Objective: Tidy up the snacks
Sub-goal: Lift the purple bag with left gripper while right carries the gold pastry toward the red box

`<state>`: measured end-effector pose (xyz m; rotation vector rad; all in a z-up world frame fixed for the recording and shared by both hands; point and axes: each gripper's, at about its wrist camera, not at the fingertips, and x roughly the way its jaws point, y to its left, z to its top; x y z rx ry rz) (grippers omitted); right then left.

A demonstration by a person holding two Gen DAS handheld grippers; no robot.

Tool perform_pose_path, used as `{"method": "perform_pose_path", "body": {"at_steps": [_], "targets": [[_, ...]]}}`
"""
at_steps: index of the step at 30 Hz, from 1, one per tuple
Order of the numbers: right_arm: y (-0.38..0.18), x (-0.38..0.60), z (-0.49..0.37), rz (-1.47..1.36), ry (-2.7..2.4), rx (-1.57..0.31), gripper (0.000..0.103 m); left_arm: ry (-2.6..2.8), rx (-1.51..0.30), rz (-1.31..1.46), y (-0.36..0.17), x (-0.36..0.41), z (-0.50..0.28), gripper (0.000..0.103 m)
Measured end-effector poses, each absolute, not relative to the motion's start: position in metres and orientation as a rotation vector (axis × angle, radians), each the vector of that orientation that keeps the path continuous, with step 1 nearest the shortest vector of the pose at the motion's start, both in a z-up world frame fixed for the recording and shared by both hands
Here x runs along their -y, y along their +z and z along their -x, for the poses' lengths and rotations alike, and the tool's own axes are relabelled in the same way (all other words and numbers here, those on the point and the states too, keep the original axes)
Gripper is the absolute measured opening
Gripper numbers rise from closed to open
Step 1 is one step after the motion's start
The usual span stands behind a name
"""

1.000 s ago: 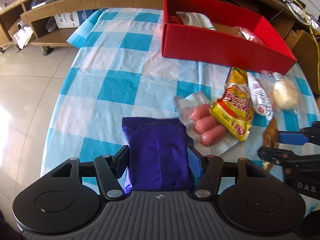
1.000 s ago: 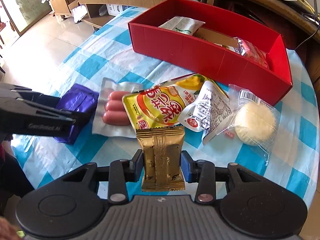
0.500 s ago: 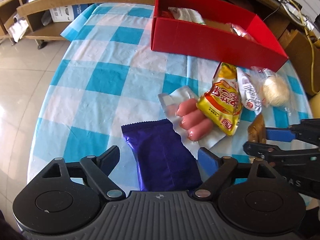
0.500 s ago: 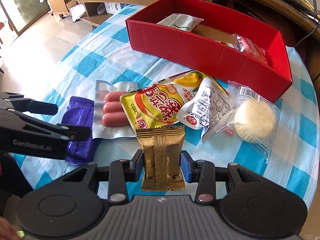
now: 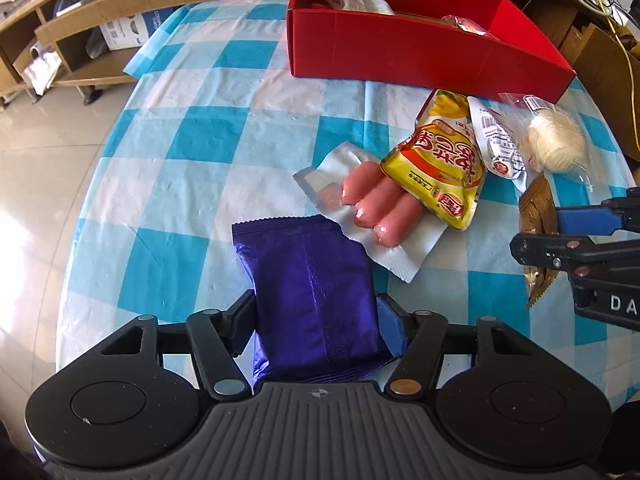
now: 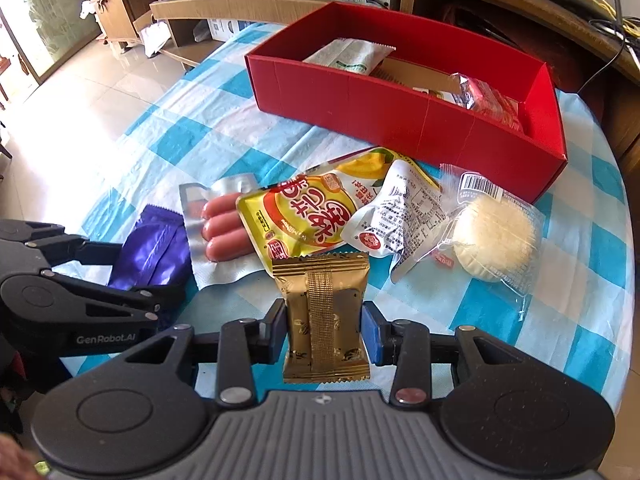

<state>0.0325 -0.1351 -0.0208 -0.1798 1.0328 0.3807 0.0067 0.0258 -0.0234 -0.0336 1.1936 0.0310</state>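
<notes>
Now the left tongs (image 5: 316, 316) are closing on the purple packet (image 5: 312, 288) near the worktop's front edge while the right tongs (image 6: 325, 330) clench a gold packet (image 6: 324, 316), so both, I'd judge, next need lifting into the red box (image 6: 400, 116) at the back.

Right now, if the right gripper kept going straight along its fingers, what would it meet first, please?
Probably the yellow snack pouch, lying just beyond the gold packet that the right gripper holds; the red box is farther. Depth is unclear.
</notes>
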Motion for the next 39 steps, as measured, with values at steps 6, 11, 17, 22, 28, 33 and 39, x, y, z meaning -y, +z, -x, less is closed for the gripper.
{"method": "perform_pose_path", "body": {"at_steps": [6, 11, 17, 22, 28, 33, 39], "targets": [[-0.021, 0.135, -0.032, 0.184, 0.382, -1.034, 0.051, -0.003, -1.185, 0.061, -0.015, -0.029, 0.004, 0.067], [-0.022, 0.133, -0.032, 0.188, 0.387, -1.037, 0.051, -0.017, -1.184, 0.102, -0.009, -0.039, 0.010, 0.067], [-0.024, 0.132, -0.032, 0.195, 0.390, -1.043, 0.051, -0.010, -1.218, 0.047, -0.025, -0.035, 0.009, 0.068], [-0.026, 0.130, -0.031, 0.204, 0.397, -1.047, 0.051, 0.022, -1.201, -0.025, -0.034, -0.029, 0.005, 0.083], [-0.022, 0.132, -0.029, 0.204, 0.398, -1.038, 0.051, 0.007, -1.192, -0.035, -0.028, -0.024, 0.010, 0.068], [-0.014, 0.129, -0.027, 0.201, 0.403, -1.010, 0.051, -0.003, -1.165, 0.020, -0.015, -0.026, 0.013, 0.067], [-0.005, 0.129, -0.028, 0.187, 0.405, -0.982, 0.051, -0.037, -1.112, 0.082, 0.008, -0.029, 0.016, 0.066]]}}
